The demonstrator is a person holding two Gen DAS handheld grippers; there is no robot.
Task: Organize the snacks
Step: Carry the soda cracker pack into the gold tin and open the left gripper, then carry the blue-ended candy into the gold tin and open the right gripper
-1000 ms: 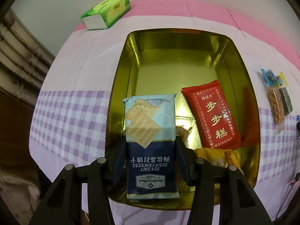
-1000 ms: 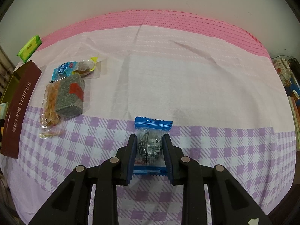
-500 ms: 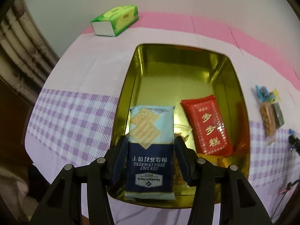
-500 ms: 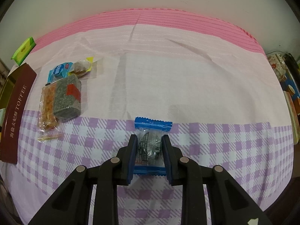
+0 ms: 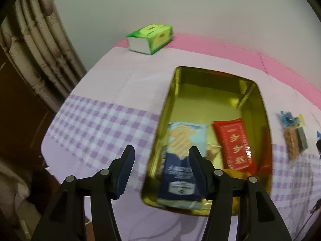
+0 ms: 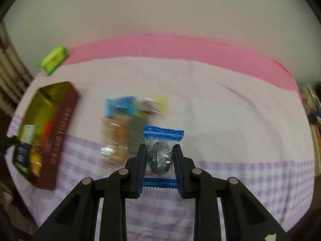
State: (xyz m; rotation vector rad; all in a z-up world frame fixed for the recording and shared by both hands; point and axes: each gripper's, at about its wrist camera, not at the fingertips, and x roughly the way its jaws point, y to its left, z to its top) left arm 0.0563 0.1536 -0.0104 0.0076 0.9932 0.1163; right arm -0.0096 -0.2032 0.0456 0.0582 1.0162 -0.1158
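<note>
Candy (image 6: 159, 156) sits clamped in right tongs (image 6: 159, 156); left tongs (image 5: 160, 158), opening, hold nothing.

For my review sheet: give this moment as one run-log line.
left gripper: opening, empty | cracker pack: in gold tin | right gripper: shut on blue-edged candy | loose snacks: on tablecloth

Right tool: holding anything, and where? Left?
Right tool is shut on the blue-ended candy packet, pads on its two side edges at mid-length. Left tool is opening, nothing between its pads.
</note>
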